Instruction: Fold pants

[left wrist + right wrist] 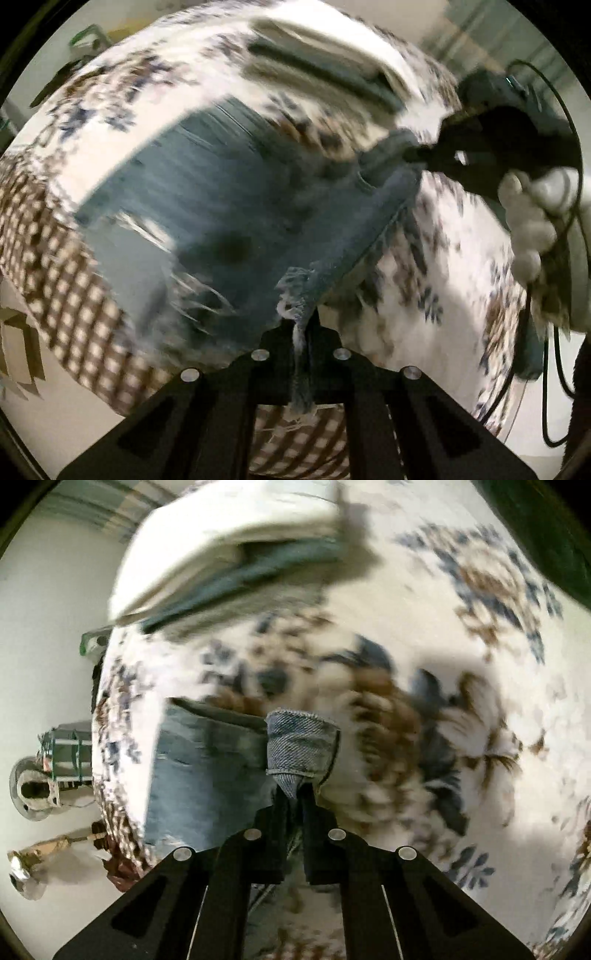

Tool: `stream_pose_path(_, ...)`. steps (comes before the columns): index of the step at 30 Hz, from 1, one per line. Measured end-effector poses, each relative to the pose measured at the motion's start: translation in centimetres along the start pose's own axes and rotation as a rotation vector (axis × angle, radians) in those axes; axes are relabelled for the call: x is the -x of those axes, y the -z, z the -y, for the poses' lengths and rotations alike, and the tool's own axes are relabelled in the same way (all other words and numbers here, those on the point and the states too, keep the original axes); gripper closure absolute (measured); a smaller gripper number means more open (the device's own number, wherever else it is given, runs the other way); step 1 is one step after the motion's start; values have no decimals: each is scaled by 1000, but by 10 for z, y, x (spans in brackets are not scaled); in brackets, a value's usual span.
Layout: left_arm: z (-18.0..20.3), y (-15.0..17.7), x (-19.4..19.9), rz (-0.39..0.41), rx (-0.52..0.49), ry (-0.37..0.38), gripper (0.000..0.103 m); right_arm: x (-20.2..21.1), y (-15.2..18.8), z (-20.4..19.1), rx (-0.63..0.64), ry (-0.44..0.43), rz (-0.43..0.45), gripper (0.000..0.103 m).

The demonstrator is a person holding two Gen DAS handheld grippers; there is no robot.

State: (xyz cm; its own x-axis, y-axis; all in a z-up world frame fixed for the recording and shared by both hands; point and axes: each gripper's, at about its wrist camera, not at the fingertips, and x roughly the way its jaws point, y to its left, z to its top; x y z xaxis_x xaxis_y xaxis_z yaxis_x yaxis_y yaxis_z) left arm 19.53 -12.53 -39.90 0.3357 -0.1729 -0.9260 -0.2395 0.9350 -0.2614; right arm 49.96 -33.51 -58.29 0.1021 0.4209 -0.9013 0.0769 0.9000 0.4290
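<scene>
Blue denim pants hang stretched over a bed with a flowered cover. My left gripper is shut on a frayed hem of the pants. My right gripper is shut on another denim edge of the pants, which hang down to its left. The right gripper also shows in the left wrist view, pinching the far corner of the pants, with a white-gloved hand behind it. Both views are motion-blurred.
A stack of folded clothes lies on the bed further back, also in the right wrist view. A brown checked sheet hangs at the bed's edge. Floor clutter lies beside the bed.
</scene>
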Motion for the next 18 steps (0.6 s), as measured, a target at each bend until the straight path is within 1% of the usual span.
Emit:
stream_pose_path(2,-22,-13,11,27,52,1,100,5,-3,-44,37,11,8,97)
stream_pose_path(3,-33,-18,10,40,78,-5,100,8,-3,-61,53,17,10,97)
stream_pose_path(5,-58,-30,16,60,124,-19,100,-1,-9,-112,98,37,7,97)
stream_pose_path(6,-73,-37,17,69,144,-30,100,-7,-12,-130,113,45,2,97)
stream_pose_path(8,-104,-50,11,82,193,-51,100,-27,-20,-169,142,71,-10,97)
stream_pose_path(11,-147,-60,-8,85,246,-85,100,-73,-29,-219,186,124,-50,97)
stream_pose_path(13,-176,-62,-23,65,291,-91,100,-109,-31,-244,220,169,-91,97)
stream_pose_path(15,-202,-64,-43,39,329,-91,100,-141,-29,-256,259,225,-119,97)
stream_pose_path(16,-208,-63,-50,27,341,-87,100,-155,-28,-261,276,261,-129,97)
stream_pose_path(18,-224,-65,-68,-3,369,-70,99,-176,-27,-266,286,301,-142,97)
